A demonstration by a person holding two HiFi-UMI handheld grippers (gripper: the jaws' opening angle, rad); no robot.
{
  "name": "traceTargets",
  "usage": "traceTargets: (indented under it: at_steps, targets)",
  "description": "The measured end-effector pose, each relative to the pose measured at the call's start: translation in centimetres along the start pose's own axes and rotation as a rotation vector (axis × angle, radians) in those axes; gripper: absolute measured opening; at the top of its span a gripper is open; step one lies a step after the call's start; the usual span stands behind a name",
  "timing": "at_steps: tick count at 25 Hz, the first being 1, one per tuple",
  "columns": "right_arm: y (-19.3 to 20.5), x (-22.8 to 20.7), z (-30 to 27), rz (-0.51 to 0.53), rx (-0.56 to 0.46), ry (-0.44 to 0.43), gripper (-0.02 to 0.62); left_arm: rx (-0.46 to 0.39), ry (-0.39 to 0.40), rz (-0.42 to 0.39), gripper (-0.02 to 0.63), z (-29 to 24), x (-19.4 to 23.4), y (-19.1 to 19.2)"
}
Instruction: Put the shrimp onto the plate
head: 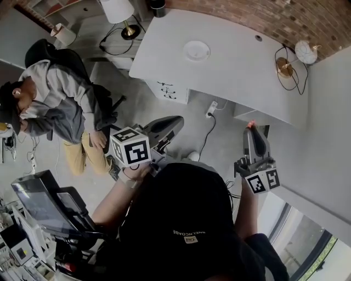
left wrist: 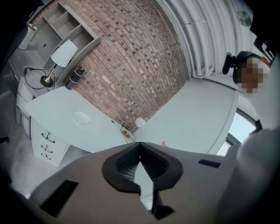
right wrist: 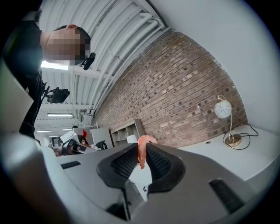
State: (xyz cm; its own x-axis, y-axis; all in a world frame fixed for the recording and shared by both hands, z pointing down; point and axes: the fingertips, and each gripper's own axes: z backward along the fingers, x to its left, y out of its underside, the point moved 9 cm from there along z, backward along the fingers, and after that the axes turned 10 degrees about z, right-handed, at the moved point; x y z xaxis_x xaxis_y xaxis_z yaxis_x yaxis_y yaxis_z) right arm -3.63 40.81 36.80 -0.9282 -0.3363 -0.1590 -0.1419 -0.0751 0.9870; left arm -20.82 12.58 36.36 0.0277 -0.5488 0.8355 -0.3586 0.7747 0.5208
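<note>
A pink-orange shrimp (right wrist: 142, 151) is pinched between the jaws of my right gripper (right wrist: 141, 156), its curled end sticking out past the tips; in the head view the shrimp (head: 251, 124) shows as a small orange bit at the tip of that gripper (head: 252, 129), held over the floor short of the desk. A white round plate (head: 196, 50) lies on the white desk (head: 236, 66), also seen as a plate (left wrist: 82, 118) in the left gripper view. My left gripper (head: 174, 124) is raised over the floor, its jaws (left wrist: 139, 146) closed tip to tip with nothing between them.
A seated person in a grey jacket (head: 57, 99) is at the left. Two lamps (head: 122, 13) (head: 299, 55) with trailing cables stand at the desk's ends, and a dark cup (head: 157, 6) at its far edge. A drawer unit (head: 167, 90) is under the desk. Equipment (head: 44, 211) crowds the lower left.
</note>
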Motion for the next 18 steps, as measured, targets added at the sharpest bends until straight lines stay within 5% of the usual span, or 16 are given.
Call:
traceTargets:
  at_steps: [18]
  targets:
    - [0.2,-5.3,4.5,-0.014,-0.055,-0.042,0.058,-0.011,-0.026,-0.033,0.003,-5.3,-3.7,4.3]
